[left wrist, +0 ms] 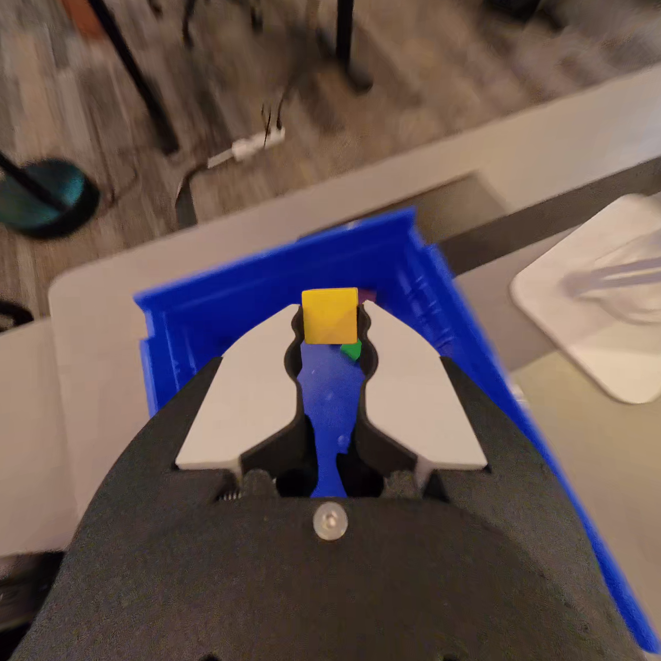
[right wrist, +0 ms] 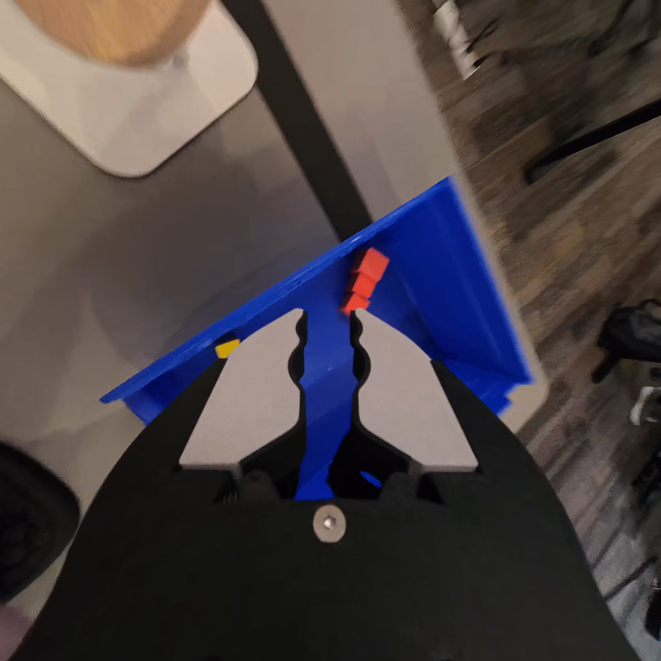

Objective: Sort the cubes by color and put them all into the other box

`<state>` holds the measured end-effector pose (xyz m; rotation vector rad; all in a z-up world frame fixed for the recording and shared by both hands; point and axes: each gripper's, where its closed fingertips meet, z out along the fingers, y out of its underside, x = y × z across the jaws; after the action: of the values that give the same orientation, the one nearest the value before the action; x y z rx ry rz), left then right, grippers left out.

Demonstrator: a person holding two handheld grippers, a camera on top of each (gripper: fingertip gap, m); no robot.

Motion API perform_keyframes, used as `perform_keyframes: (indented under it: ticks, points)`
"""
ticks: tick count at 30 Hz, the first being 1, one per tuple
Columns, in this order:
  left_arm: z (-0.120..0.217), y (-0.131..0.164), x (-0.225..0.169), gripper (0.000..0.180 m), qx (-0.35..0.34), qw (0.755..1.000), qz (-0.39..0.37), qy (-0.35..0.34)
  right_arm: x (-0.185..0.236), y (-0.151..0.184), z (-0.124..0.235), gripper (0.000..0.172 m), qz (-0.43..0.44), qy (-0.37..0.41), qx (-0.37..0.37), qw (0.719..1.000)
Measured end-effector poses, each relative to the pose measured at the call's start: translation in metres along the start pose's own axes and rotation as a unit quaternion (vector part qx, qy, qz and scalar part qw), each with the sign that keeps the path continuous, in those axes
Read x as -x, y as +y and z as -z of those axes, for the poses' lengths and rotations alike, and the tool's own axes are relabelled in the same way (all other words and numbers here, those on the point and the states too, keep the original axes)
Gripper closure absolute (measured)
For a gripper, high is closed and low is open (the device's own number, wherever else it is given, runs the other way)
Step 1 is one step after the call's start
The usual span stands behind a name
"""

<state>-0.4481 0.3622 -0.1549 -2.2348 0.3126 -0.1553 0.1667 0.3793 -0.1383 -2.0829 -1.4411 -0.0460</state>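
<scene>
In the left wrist view my left gripper [left wrist: 329,311] is shut on a yellow cube [left wrist: 329,316]; both pads press its sides, and it hangs above a blue box [left wrist: 250,286]. A green cube [left wrist: 351,349] and a purple cube [left wrist: 368,295] lie in that box. In the right wrist view my right gripper [right wrist: 328,314] is open with nothing between its fingers, above another blue box [right wrist: 447,286]. A row of three red cubes [right wrist: 365,282] lies along that box's wall, just beyond the right fingertip. A yellow cube [right wrist: 226,348] lies by the same wall to the left.
A white square stand base [left wrist: 590,322] sits on the grey table to the right of the left box; it also shows in the right wrist view [right wrist: 125,107]. A dark gap [right wrist: 304,125] runs between the tabletops. The table edge and the floor lie just beyond both boxes.
</scene>
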Motion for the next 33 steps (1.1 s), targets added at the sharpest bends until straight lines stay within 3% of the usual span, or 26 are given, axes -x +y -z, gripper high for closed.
perform_keyframes:
  ticks: [4, 8, 11, 14, 18, 20, 24, 28, 33]
  points:
    - [0.066, -0.07, -0.06, 0.152, -0.159, 0.982, -0.015, 0.099, -0.009, -0.05, 0.049, 0.149, 0.038, 0.088, -0.125, 0.988]
    - [0.117, -0.115, -0.153, 0.152, -0.256, 0.937, -0.045, 0.234, 0.022, -0.121, 0.102, 0.143, 0.112, 0.141, -0.284, 0.942]
    - [0.135, -0.126, -0.229, 0.152, -0.282, 0.896, -0.076, 0.335, 0.066, -0.17, 0.13, 0.134, 0.181, 0.177, -0.389, 0.886]
    - [0.139, -0.124, -0.299, 0.152, -0.281, 0.851, -0.085, 0.437, 0.11, -0.202, 0.135, 0.131, 0.243, 0.19, -0.438, 0.845]
    - [0.129, -0.109, -0.366, 0.152, -0.245, 0.806, -0.066, 0.535, 0.149, -0.222, 0.132, 0.129, 0.282, 0.185, -0.479, 0.81]
    - [0.127, -0.102, -0.388, 0.152, -0.23, 0.78, -0.047, 0.579, 0.165, -0.227, 0.131, 0.129, 0.295, 0.175, -0.498, 0.796]
    - [0.123, -0.093, -0.413, 0.152, -0.209, 0.752, -0.021, 0.624, 0.184, -0.232, 0.126, 0.13, 0.324, 0.175, -0.502, 0.783]
    - [0.127, -0.091, -0.421, 0.152, -0.207, 0.736, -0.009, 0.644, 0.192, -0.233, 0.122, 0.142, 0.35, 0.194, -0.497, 0.77]
    - [0.131, -0.09, -0.423, 0.152, -0.203, 0.722, 0.001, 0.662, 0.195, -0.233, 0.125, 0.144, 0.345, 0.182, -0.499, 0.774]
